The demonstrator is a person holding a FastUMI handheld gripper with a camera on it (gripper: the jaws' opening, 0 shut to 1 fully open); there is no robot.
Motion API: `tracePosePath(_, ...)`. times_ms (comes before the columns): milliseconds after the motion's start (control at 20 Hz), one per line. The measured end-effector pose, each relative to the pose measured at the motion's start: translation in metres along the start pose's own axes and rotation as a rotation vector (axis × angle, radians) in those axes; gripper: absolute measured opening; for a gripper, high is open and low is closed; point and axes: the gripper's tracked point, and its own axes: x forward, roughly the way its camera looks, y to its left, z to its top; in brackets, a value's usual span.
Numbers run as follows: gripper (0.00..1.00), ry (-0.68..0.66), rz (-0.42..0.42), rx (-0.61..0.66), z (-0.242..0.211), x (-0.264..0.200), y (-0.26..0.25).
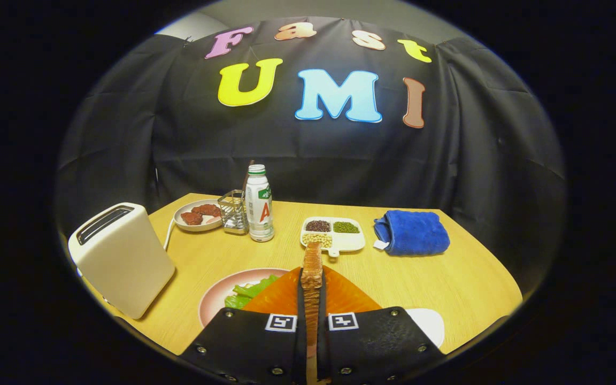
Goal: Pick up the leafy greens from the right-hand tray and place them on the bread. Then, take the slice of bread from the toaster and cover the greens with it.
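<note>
Our tool [312, 278] is clamped on a bread slice [312, 267], edge-on above the greens [249, 293] on the pink plate [217, 305]; we'd lower it level, squarely over them.

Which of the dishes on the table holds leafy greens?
The pink plate just ahead of the gripper, beside the toaster. The far plate holds reddish-brown pieces; the divided tray holds beans. The jaws grip a bread slice.
</note>
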Motion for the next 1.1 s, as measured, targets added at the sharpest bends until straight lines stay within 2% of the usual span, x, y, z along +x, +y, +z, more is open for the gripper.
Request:
tracePosePath(150, 0.07, -0.008, -0.015, -0.033, -0.01, 0.007, -0.003)
tracePosePath(300, 0.08, 0.002, 0.036, -0.036, -0.025, 0.009, 0.014)
tracePosePath(400, 0.07, -0.012, 0.041, -0.071, -0.027, 0.011, 0.019)
tracePosePath(700, 0.08, 0.005, 0.126, -0.154, -0.051, 0.009, 0.059)
tracePosePath(1100, 0.08, 0.059, 0.16, -0.208, -0.077, 0.016, 0.081)
